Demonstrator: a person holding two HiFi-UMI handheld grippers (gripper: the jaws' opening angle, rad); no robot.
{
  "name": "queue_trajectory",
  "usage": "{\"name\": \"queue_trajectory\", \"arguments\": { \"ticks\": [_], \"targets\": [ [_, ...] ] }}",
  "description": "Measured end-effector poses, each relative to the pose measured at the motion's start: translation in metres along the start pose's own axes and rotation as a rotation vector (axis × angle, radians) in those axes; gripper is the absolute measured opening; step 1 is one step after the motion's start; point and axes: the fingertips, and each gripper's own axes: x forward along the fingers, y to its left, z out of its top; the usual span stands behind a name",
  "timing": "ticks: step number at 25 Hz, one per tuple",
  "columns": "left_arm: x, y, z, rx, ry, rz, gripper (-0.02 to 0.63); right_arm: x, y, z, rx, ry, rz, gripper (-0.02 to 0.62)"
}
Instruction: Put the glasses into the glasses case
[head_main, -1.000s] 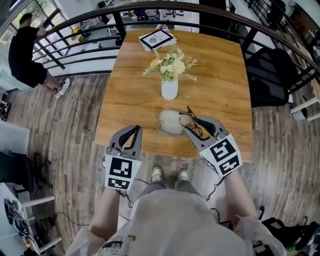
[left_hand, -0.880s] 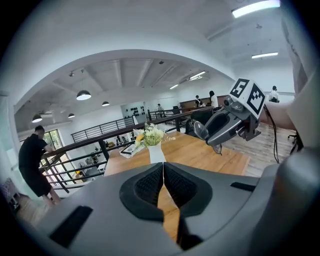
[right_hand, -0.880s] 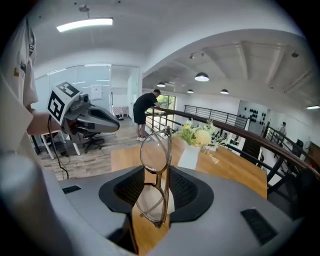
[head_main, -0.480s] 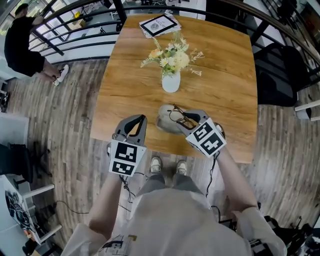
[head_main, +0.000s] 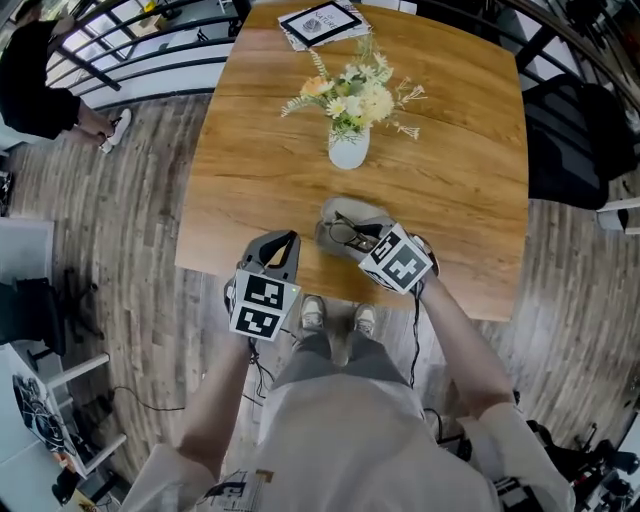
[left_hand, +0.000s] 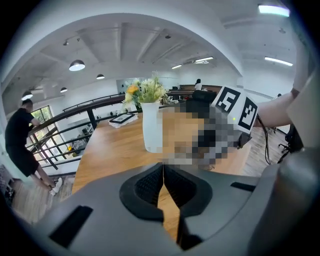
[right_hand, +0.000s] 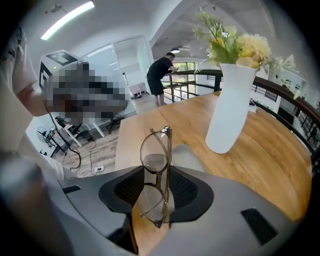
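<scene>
At the table's (head_main: 250, 170) near edge, toward its left corner, the left gripper (left_hand: 163, 167) hangs idle with its jaws pressed together and nothing between them. To its right, close to the middle of the near edge, lies the pale grey glasses case (head_main: 345, 213). The glasses (right_hand: 155, 150) are held just above it, upright and folded, with one lens standing up over the jaw tips and the case (right_hand: 189, 152) showing right behind. The right gripper (right_hand: 156, 185) has its jaws clamped on the frame. A white vase (head_main: 348, 150) of flowers stands beyond, toward the table's middle. As I judge it, pickup and carry are done; what is left is lowering the glasses into the case's opening and letting go, and whether the case must then be shut I cannot tell
</scene>
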Motion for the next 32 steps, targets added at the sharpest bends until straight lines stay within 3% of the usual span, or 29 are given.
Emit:
{"name": "queue_trajectory", "arguments": {
  "ticks": [7,8,9,10,12,22,32],
  "targets": [
    [0.020,-0.012,-0.042,-0.054,0.086,-0.070,0.020,0.046,0.002,-0.029,-0.058,0.159,0.066,0.179],
    [0.021,-0.012,-0.046,-0.061,0.092,-0.073,0.020,0.050,0.002,-0.030,-0.071,0.173,0.063,0.162],
    [0.022,-0.013,-0.049,-0.069,0.096,-0.077,0.020,0.052,0.002,-0.031,-0.085,0.184,0.054,0.092],
    [0.022,-0.014,-0.052,-0.075,0.100,-0.080,0.020,0.055,0.001,-0.033,-0.095,0.195,0.044,0.067],
    [0.021,-0.015,-0.057,-0.082,0.106,-0.086,0.020,0.060,0.003,-0.038,-0.095,0.208,0.042,0.067],
    [0.013,-0.016,-0.074,-0.090,0.119,-0.098,0.020,0.066,0.009,-0.041,-0.031,0.173,0.040,0.069],
    [-0.004,-0.011,-0.043,-0.045,0.050,-0.090,0.020,0.010,-0.013,-0.008,0.084,0.003,-0.116,0.067]
  ]
}}
